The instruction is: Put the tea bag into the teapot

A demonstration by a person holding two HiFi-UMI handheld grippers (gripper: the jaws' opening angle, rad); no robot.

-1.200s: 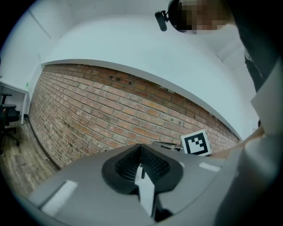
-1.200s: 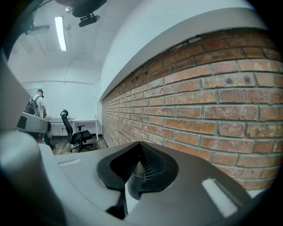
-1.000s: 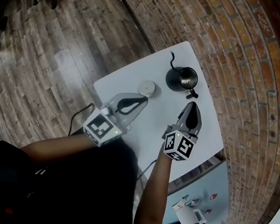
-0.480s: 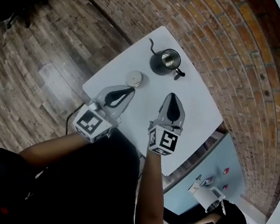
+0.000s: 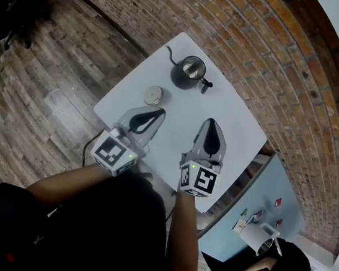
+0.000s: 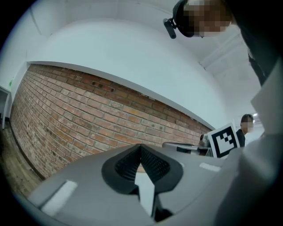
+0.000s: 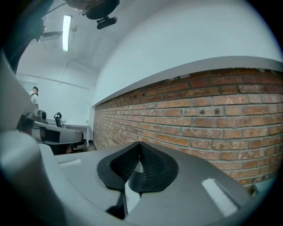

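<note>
Tea bag [image 5: 154, 95]: I take the small pale round thing lying flat on the desk [image 5: 233, 128] to be it. It's too small to confirm, and it could be a lid. It sits left of centre, just near-left of the teapot [image 5: 187, 75] and apart from it. The teapot is dark with a thin spout and stands at the far end. Its top looks open, with a shiny inside.

The left gripper [image 5: 158, 112] hangs over the near-left part of the desk with its tips near the disc, not touching. Its jaws are together, nothing between them. The right gripper [image 5: 212, 124] hangs over the near-right part, well apart from the teapot. Its jaws are also together and empty. Both gripper views show only brick wall ahead, with neither bag nor teapot in sight.

Handling, my guess: the bag is very light, soft and thin, and it tears if pinched hard or dragged. Lying flat, it gives little to grab. I'd open the left jaws, come down over one edge and pinch the rim lightly, or take a string or tag if there is one. The teapot mouth looks narrow, so I'd drop the bag from directly above.
</note>
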